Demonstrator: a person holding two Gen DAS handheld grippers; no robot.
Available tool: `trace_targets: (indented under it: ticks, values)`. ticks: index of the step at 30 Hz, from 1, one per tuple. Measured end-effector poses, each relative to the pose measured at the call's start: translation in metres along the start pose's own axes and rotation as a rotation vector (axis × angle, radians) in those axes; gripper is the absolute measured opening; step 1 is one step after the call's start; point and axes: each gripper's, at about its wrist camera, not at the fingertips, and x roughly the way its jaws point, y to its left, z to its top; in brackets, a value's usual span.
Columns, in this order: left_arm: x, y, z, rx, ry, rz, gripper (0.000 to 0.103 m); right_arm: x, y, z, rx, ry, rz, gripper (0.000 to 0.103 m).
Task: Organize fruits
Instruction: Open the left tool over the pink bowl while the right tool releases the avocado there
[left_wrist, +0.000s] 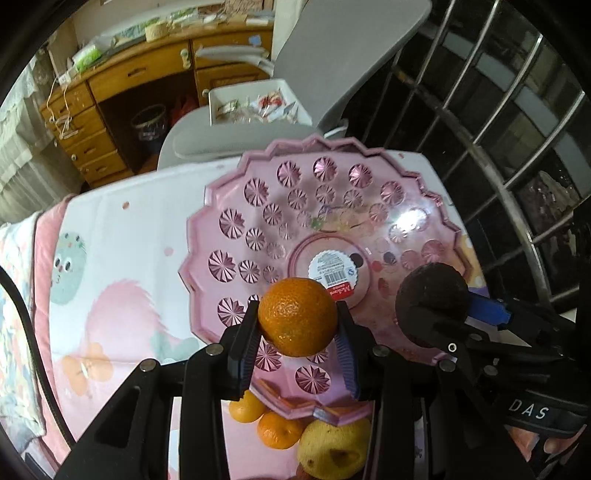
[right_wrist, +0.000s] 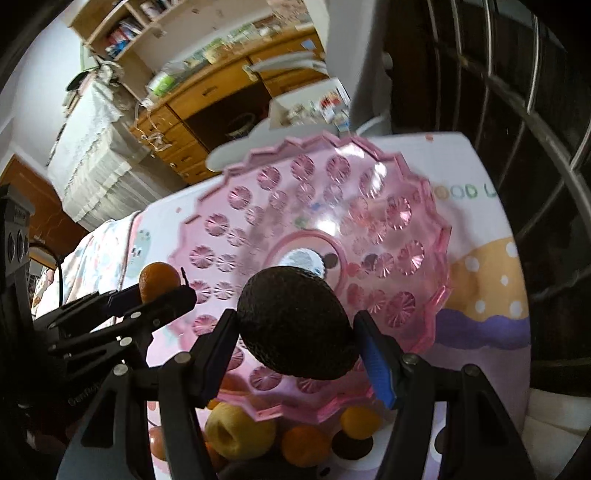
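A cluttered room with a wooden desk (left_wrist: 122, 85) and a grey chair (left_wrist: 332, 70) lies behind a table draped in a white cartoon-printed cloth (left_wrist: 122, 229); dark window bars fill the three o'clock side.

On the cloth sits a pink translucent cut-glass-style plastic fruit bowl with a scalloped rim (left_wrist: 229, 206), a round barcode sticker (left_wrist: 332, 267) at its centre. The bowl looks bare inside.

The left gripper (left_wrist: 297, 345) has its jaws clamped on a round orange mandarin (left_wrist: 297, 315), held over the bowl's six o'clock edge. The right gripper (right_wrist: 295, 354) is clamped on a dark, rough-skinned, egg-shaped avocado (right_wrist: 295, 325), held over the same near rim. More fruit waits on the cloth below the rim at six o'clock: a yellow dimpled fruit (right_wrist: 240, 430), oranges and a small dark one.

Risks, as I judge them:
- Both grippers crowd the same near edge, so they could knock together or one fruit could strike the other.
- Released from height, either fruit may roll up the sloped wall and out.
- A finger catching the rim could tip the light bowl.

In the right wrist view the avocado's long axis runs from about ten o'clock to four o'clock, crosswise between the fingers; I cannot tell which end is the stem end. The mandarin has no clear long axis.
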Motion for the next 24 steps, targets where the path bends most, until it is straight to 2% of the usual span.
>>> trace_targets:
  ticks: [5, 9, 11, 13, 15, 24]
  values:
    - [0.015, -0.002, -0.003, -0.024, 0.045, 0.027, 0.037, 0.018, -0.011, 0.006, 0.040, 0.062, 0.007, 0.065]
    - [0.018, 0.002, -0.007, -0.080, 0.085, 0.009, 0.039, 0.024, -0.011, 0.010, 0.023, 0.087, 0.021, 0.065]
    - [0.013, 0.002, -0.008, -0.088, 0.075, 0.019, 0.041, 0.023, -0.012, 0.013, 0.028, 0.084, 0.030, 0.065]
    - [0.004, 0.002, -0.009, -0.091, 0.056, 0.029, 0.049, 0.017, -0.011, 0.015, 0.031, 0.063, 0.043, 0.065]
    - [-0.005, 0.002, -0.011, -0.088, 0.041, 0.035, 0.053, 0.013, -0.008, 0.018, 0.015, 0.055, 0.015, 0.065]
    - [-0.055, 0.004, -0.036, -0.080, -0.016, 0.032, 0.053, -0.020, -0.005, 0.001, 0.061, 0.028, 0.072, 0.065]
